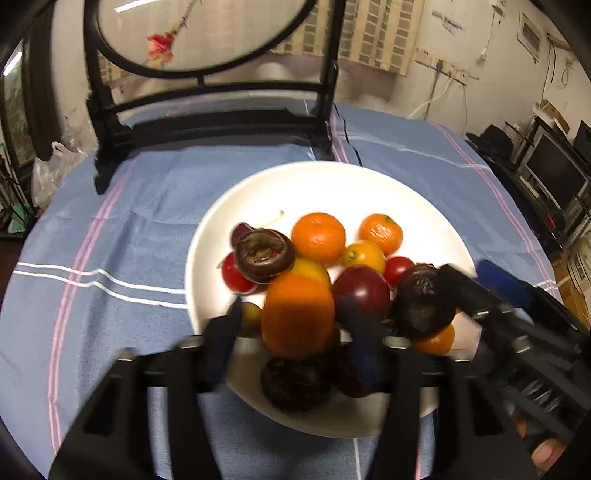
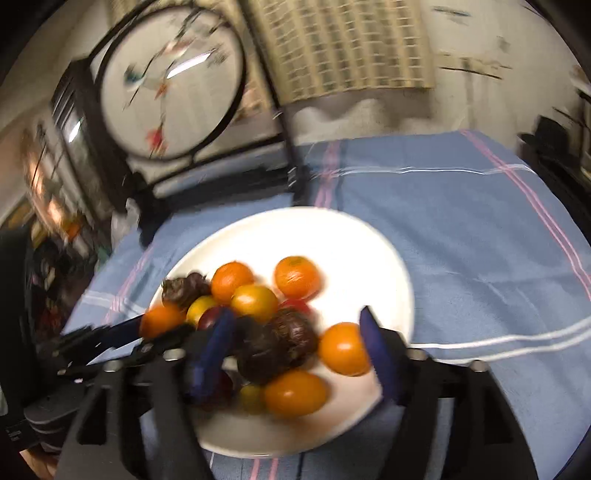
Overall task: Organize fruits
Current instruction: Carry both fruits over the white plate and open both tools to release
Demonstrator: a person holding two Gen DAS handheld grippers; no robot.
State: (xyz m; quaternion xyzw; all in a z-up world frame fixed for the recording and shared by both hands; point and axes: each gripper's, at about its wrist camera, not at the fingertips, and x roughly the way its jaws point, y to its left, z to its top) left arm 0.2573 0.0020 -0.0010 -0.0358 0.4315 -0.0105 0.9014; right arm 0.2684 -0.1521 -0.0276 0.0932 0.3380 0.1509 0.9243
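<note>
A white plate [image 1: 332, 184] on the blue cloth holds several fruits: oranges, red tomatoes, yellow ones and dark brown ones. In the left wrist view my left gripper [image 1: 295, 332] has an orange [image 1: 297, 314] between its blue pads, low over the plate's near side. The right gripper [image 1: 480, 288] reaches in from the right beside a dark brown fruit [image 1: 421, 302]. In the right wrist view my right gripper [image 2: 295, 354] is wide open, with a dark brown fruit [image 2: 277, 343] and an orange [image 2: 343, 347] between its fingers, not squeezed. The left gripper [image 2: 122, 336] shows at the left by the plate [image 2: 314, 236].
A black stand with a round painted panel [image 1: 207, 33] sits at the table's far edge behind the plate. The blue striped cloth [image 1: 110, 240] covers the table. A plastic bag [image 1: 51, 170] hangs off the left; shelves and a monitor [image 1: 554, 173] stand at the right.
</note>
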